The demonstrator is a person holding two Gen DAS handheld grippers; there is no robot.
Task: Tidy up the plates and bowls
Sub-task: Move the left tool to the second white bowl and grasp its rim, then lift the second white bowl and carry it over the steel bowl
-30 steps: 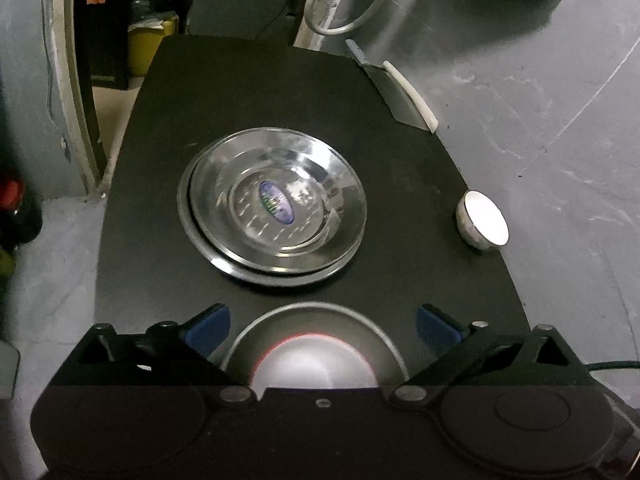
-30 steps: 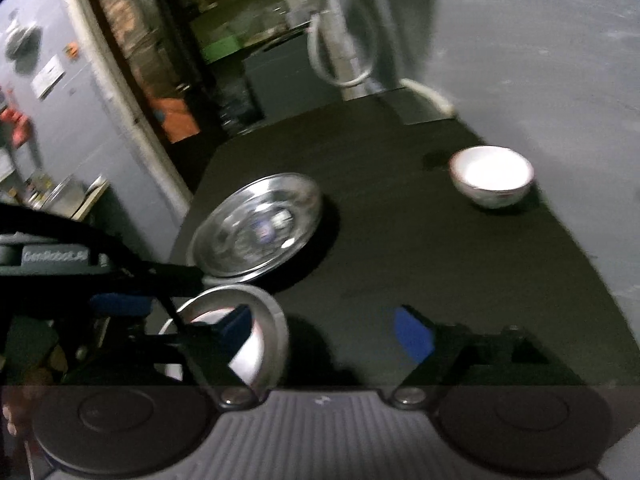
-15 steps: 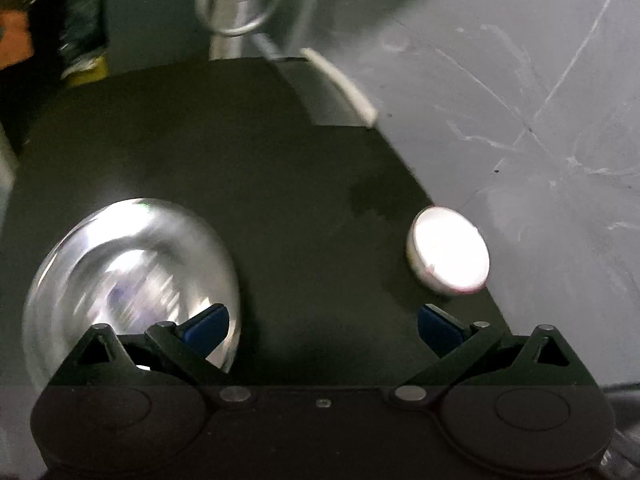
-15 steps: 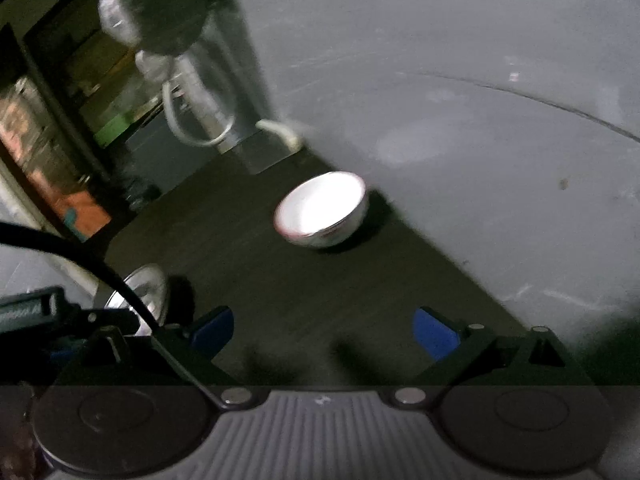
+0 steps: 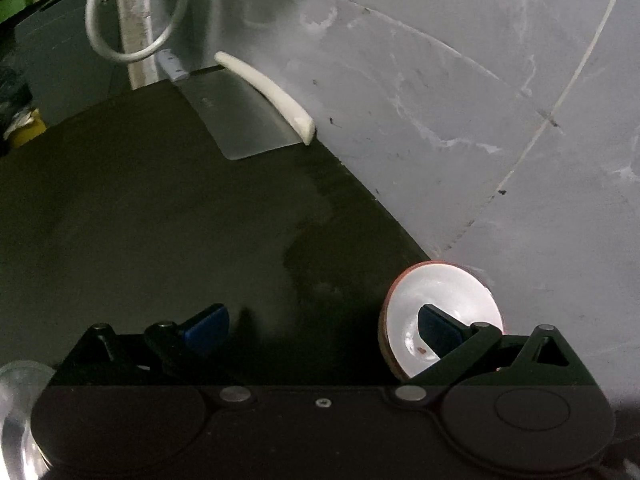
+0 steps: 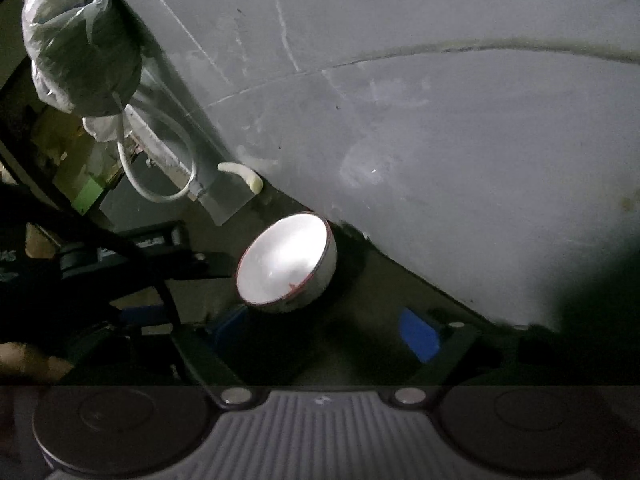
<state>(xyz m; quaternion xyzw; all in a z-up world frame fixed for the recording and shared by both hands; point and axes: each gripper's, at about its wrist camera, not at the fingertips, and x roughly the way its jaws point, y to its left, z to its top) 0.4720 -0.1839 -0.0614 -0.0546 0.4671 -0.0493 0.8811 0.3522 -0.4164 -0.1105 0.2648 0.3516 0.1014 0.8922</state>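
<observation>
A: We're over the black table [image 5: 160, 220] now, and the white bowl [image 5: 444, 312] with the red rim sits right at the table's edge, close against the grey wall [image 5: 440, 100]

B: Our left gripper [image 5: 324, 324] has its jaws spread wide, nothing held. One blue-padded finger shows in front of the bowl's mouth; the other hangs over bare table, well apart from it

A: Whether that finger is inside the bowl or merely above it, we can't tell from here

B: And the right gripper [image 6: 328, 334]? Wide open too, empty, looking at the same bowl from the other side, the bowl just ahead of its fingertips

A: So we judge this as the reach for the bowl, grasp not yet made. The steel plate [image 5: 18, 420] peeks in at the lower left corner of the left view, well apart from the bowl

B: Next move, as we read it: settle one finger inside the rim, one outside, then pinch the wall of the bowl. The rim is thin and glazed, so we'd close gently

A: Mind the cleaver [image 5: 248, 120] leaning at the far end, and the wall so close behind the bowl
</observation>
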